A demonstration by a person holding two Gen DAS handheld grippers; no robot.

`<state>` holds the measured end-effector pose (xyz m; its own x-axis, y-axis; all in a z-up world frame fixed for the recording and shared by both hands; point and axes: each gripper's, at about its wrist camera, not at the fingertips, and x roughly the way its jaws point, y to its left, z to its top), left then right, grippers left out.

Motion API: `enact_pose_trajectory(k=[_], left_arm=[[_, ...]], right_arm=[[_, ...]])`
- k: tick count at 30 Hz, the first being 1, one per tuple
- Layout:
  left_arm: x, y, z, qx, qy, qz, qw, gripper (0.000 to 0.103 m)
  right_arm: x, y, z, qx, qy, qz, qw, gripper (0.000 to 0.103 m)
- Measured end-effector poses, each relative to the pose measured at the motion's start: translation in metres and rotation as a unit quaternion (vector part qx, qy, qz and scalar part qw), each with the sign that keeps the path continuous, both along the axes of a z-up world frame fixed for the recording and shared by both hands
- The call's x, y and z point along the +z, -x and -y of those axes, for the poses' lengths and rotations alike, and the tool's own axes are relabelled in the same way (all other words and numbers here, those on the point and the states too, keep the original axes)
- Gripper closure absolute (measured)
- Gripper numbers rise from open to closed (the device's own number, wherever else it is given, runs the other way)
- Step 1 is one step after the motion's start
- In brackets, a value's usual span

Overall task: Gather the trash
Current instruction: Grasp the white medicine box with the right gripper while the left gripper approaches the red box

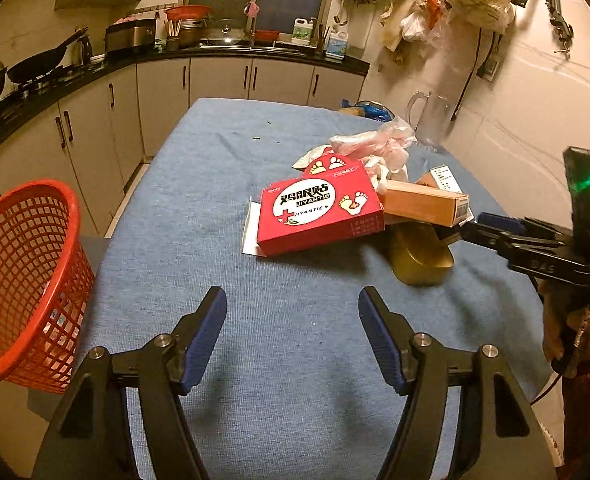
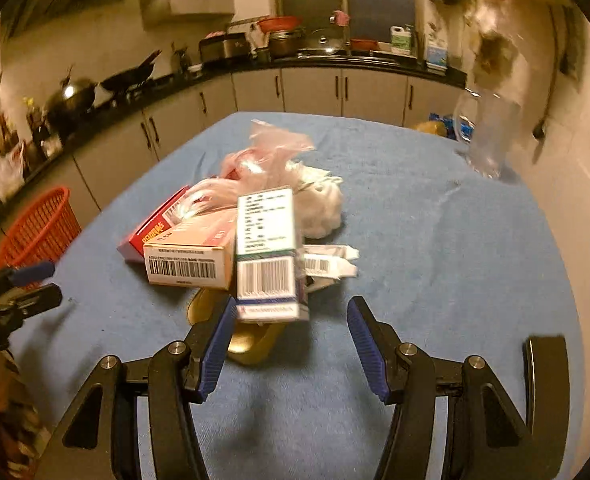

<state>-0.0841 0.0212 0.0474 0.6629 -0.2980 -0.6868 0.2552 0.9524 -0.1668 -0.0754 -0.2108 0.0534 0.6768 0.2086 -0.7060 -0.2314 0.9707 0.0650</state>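
Right gripper (image 2: 289,334) closes on the trash pile, jaws apart and holding nothing, with the white-and-green carton (image 2: 266,256) just ahead of its left pad. Left gripper (image 1: 292,330) hangs over bare blue cloth on the bench (image 1: 199,184), jaws also apart, nothing between them. The pile sits mid-bench: a red box (image 1: 319,210), an orange carton (image 1: 423,203), a gold tin (image 1: 421,256) underneath and crumpled plastic bags (image 1: 375,146). The red basket (image 1: 23,280) waits off the bench's left edge. The risk, likely: the cartons lean on one another, so pulling 1 could topple the rest or push the tin away.
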Motion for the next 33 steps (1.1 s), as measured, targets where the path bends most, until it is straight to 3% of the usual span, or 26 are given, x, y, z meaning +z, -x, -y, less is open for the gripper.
enact_pose_trajectory(k=[3, 6, 11, 13, 16, 17, 19, 21, 26, 27, 28, 30, 33], left_arm=[[-0.001, -0.003, 0.0, -0.001, 0.0, -0.002, 1.0, 0.034], [-0.002, -0.009, 0.002, -0.003, 0.0, -0.006, 1.0, 0.029], [-0.004, -0.023, 0.017, -0.024, -0.005, -0.015, 0.9996, 0.015], [-0.009, -0.034, 0.021, -0.035, 0.027, -0.045, 0.998, 0.015], [-0.016, -0.049, 0.017, -0.027, 0.112, -0.096, 0.9887, 0.015], [-0.017, -0.052, 0.014, -0.022, 0.145, -0.108, 0.9832, 0.015], [-0.023, -0.062, 0.001, 0.0, 0.236, -0.139, 0.9617, 0.015], [-0.034, -0.068, -0.011, 0.039, 0.316, -0.164, 0.9337, 0.015], [-0.067, -0.08, -0.024, 0.1, 0.434, -0.215, 0.8693, 0.015], [-0.07, -0.079, -0.024, 0.108, 0.451, -0.211, 0.8605, 0.015], [-0.072, -0.079, -0.024, 0.114, 0.466, -0.202, 0.854, 0.015], [-0.072, -0.081, -0.02, 0.127, 0.469, -0.189, 0.8533, 0.015], [-0.074, -0.088, -0.014, 0.135, 0.487, -0.177, 0.8445, 0.015]], right_arm=[[-0.007, -0.011, -0.011, 0.005, 0.028, -0.006, 1.0, 0.044], [-0.012, -0.021, -0.016, 0.008, 0.037, -0.008, 0.999, 0.063], [-0.007, -0.015, -0.007, -0.004, 0.017, -0.002, 1.0, 0.064], [-0.002, -0.007, 0.005, -0.017, -0.001, 0.005, 1.0, 0.064], [0.006, 0.004, 0.022, -0.022, -0.04, 0.015, 0.999, 0.064], [0.007, 0.006, 0.025, -0.024, -0.045, 0.015, 0.999, 0.064], [0.009, 0.011, 0.029, -0.025, -0.056, 0.017, 0.998, 0.064], [0.008, 0.015, 0.029, -0.022, -0.068, 0.017, 0.997, 0.064], [0.005, 0.016, 0.031, -0.02, -0.084, 0.017, 0.996, 0.064], [0.005, 0.016, 0.032, -0.019, -0.086, 0.016, 0.996, 0.064], [0.005, 0.016, 0.033, -0.019, -0.089, 0.016, 0.996, 0.064], [0.004, 0.017, 0.035, -0.018, -0.093, 0.015, 0.995, 0.064], [0.003, 0.017, 0.038, -0.017, -0.101, 0.014, 0.995, 0.064]])
